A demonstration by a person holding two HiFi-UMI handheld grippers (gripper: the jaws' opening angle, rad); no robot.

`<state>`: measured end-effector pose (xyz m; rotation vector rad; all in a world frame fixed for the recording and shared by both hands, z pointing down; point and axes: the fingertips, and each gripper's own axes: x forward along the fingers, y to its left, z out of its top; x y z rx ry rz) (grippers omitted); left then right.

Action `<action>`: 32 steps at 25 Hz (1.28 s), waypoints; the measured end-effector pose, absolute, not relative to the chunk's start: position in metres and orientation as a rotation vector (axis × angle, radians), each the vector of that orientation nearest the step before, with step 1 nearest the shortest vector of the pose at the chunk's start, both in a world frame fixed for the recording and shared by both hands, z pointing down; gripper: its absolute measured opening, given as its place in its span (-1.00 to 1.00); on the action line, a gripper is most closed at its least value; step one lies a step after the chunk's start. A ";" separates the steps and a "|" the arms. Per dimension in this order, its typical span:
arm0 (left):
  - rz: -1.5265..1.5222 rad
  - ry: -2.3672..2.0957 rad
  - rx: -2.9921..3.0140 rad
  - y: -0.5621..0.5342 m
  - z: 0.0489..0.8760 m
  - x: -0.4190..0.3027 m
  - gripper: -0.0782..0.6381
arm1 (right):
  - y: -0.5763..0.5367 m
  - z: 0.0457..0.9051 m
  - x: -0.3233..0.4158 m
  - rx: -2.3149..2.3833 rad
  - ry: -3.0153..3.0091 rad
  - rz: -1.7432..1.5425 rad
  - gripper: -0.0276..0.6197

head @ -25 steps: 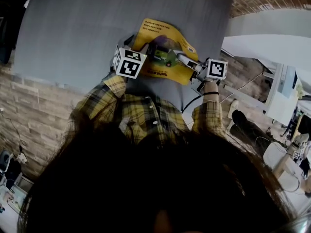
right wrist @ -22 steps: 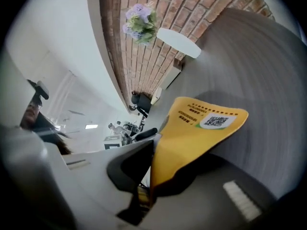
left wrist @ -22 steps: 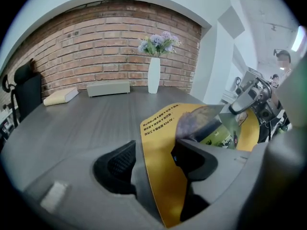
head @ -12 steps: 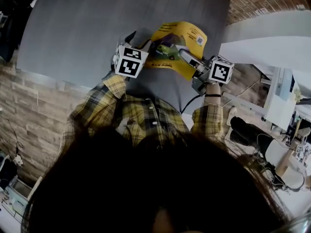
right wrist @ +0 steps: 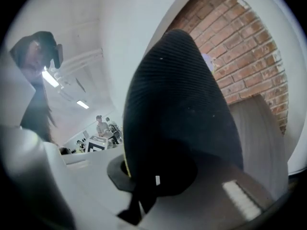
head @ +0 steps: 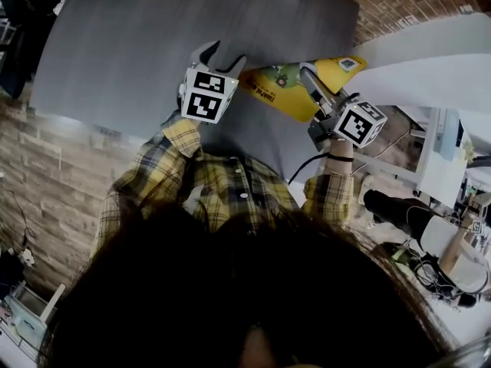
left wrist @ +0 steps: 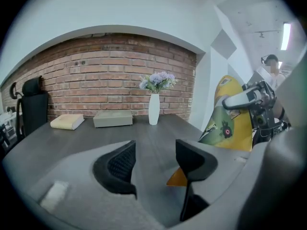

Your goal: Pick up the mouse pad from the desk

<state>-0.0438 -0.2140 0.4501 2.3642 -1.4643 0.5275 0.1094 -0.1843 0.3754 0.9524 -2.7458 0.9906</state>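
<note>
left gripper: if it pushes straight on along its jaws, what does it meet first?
Probably the bare desk top, seen between the open, empty jaws of the left gripper; the white vase stands farther along that line. Depth is unclear.

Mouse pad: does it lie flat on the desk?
No, in the left gripper view the mouse pad stands raised and steeply tilted, clamped by the right gripper.
</note>
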 end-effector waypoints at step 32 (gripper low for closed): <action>0.240 -1.584 2.564 -0.173 0.337 -0.046 -0.57 | -0.155 0.294 0.138 1.650 -2.435 -0.122 -0.88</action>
